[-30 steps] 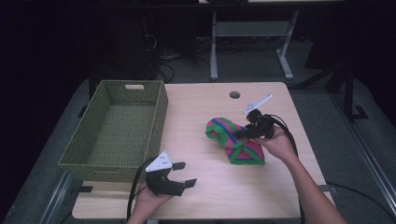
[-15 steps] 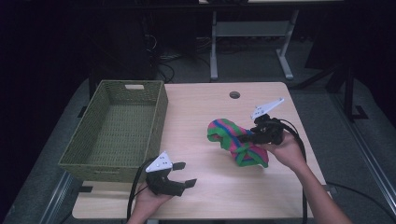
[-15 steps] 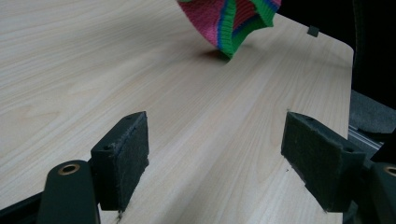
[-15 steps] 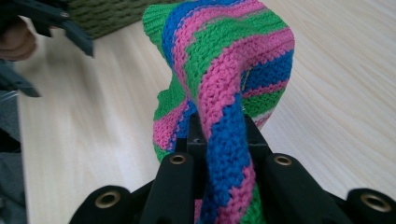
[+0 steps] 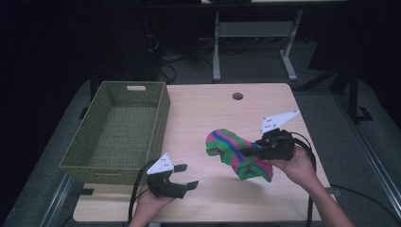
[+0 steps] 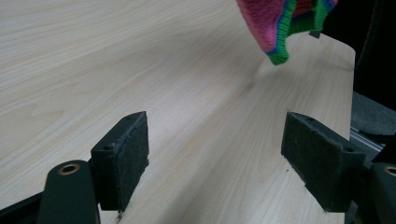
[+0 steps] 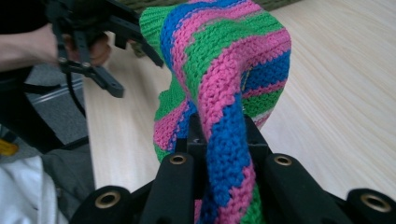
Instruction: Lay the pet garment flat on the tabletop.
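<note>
Dark surroundings frame a pale wooden table point(image 5: 213, 113); since a second ago the striped knit cloth point(image 5: 239, 153) is seen carried toward centre-right, largely lifted, clamped in the right gripper point(image 5: 246, 152); the left gripper point(image 5: 184, 176), jaws apart, is unmoved at lower left; transfer to the wicker basket point(image 5: 163, 111) is judged likely underway.

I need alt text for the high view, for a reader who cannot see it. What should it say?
The right gripper, held in a person's hand, is shut on a pink, green and blue striped knitted cloth above a light wooden table. The left gripper is open near the table's front edge, beside a green woven basket at the left.
</note>
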Demonstrator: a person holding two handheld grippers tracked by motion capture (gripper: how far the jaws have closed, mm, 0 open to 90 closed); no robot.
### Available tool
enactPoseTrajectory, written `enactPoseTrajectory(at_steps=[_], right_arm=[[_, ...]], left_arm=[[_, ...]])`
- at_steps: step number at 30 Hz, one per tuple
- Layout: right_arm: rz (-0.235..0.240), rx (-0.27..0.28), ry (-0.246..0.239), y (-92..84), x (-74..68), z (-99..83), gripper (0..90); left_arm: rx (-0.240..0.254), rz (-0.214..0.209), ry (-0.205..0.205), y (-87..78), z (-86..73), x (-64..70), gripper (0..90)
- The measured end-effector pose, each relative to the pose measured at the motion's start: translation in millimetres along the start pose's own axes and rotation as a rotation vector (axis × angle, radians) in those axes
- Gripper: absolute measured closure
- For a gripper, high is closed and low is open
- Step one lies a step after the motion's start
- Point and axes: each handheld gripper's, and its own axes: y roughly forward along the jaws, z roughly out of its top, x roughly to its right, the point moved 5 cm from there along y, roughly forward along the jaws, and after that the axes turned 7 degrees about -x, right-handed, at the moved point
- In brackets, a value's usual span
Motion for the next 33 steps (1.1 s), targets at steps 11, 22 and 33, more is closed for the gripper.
enactPoseTrajectory(at_steps=[11, 22, 33], right_arm=[[0.072, 0.040, 0.007, 13.4, -30.1, 4.0, 78.7], [0.148, -0.022, 0.161, 79.4, -0.2, -20.5, 78.6], [0.082, -0.121, 0.194, 111.0, 25.5, -38.3, 76.1]], left_arm=[[0.000, -0.005, -0.003, -1.7, -3.0, 4.1, 22.9], [-0.022, -0.010, -0.013, -0.9, -6.9, 0.3, 23.1], [-0.021, -0.011, -0.007, -0.7, -6.3, 1.2, 23.0]])
